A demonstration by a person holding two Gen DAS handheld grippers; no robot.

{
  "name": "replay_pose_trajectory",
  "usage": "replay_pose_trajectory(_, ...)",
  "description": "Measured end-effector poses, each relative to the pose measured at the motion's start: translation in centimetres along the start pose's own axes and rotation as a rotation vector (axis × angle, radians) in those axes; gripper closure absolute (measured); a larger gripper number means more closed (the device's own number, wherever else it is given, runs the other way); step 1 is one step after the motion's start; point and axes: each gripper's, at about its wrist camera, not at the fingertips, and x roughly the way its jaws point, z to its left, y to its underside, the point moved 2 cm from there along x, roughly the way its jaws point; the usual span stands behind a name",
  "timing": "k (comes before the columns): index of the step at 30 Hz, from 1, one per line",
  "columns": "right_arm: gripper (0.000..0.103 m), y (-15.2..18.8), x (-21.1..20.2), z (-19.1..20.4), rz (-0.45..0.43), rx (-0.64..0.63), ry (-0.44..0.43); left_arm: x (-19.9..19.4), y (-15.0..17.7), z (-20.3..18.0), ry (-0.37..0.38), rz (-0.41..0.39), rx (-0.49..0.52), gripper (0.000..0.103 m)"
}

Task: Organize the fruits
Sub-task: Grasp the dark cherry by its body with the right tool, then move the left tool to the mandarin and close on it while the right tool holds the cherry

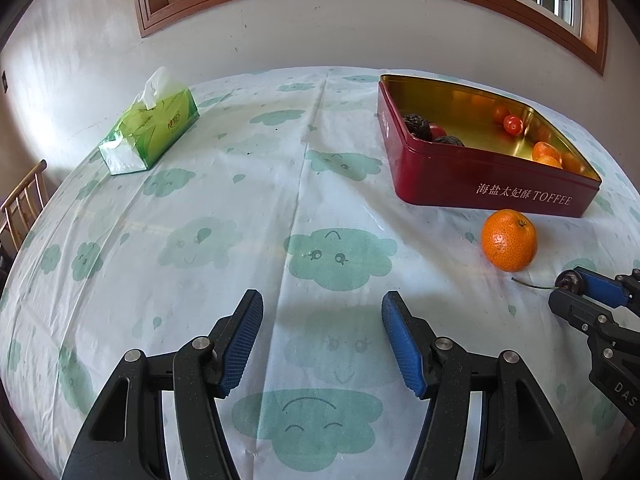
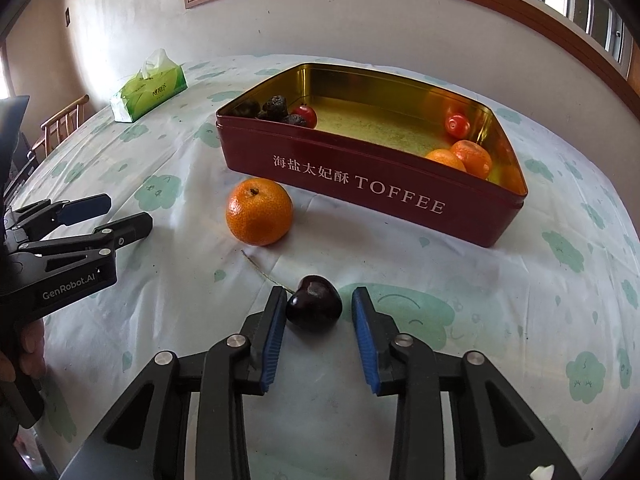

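Cherry [image 2: 315, 303] sits on the desk [image 2: 460, 280] between the pads of our right hand-held gripper [image 2: 320, 312], whose jaws stand apart, the left pad touching it, the right just clear. Beyond lies the orange [image 2: 259, 211], beside the red tin [image 2: 360, 176]. Our left hand-held gripper [image 1: 322, 340] hovers wide open, gripping nothing.

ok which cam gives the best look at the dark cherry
The right wrist view: the cherry sits whole on the tablecloth between the open right gripper fingers. The left wrist view catches only a sliver of it at the right gripper's tip, plus its stem.
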Motion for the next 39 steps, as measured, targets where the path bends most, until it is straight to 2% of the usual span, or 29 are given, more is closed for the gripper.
replay_pose_trajectory(6, 0.078, 0.1, -0.1, -0.5, -0.002, 0.014, 0.008, 0.1, -0.2, -0.8, 0.014, 0.004, 0.013, 0.04)
replay_pose_trajectory(19, 0.078, 0.4, -0.3, -6.3, -0.009, 0.096, 0.11, 0.0, -1.4, -5.7, 0.088, -0.009, 0.077, 0.04)
replay_pose_trajectory(26, 0.078, 0.3, -0.2, -8.0, -0.015, 0.109, 0.149, -0.2, -1.8, -7.7, 0.126, -0.02, 0.104, 0.04)
replay_pose_trajectory(39, 0.078, 0.4, -0.2, -9.7, -0.02, 0.144, 0.14, -0.1, -1.4, -9.1, 0.156, -0.021, 0.118, 0.04)
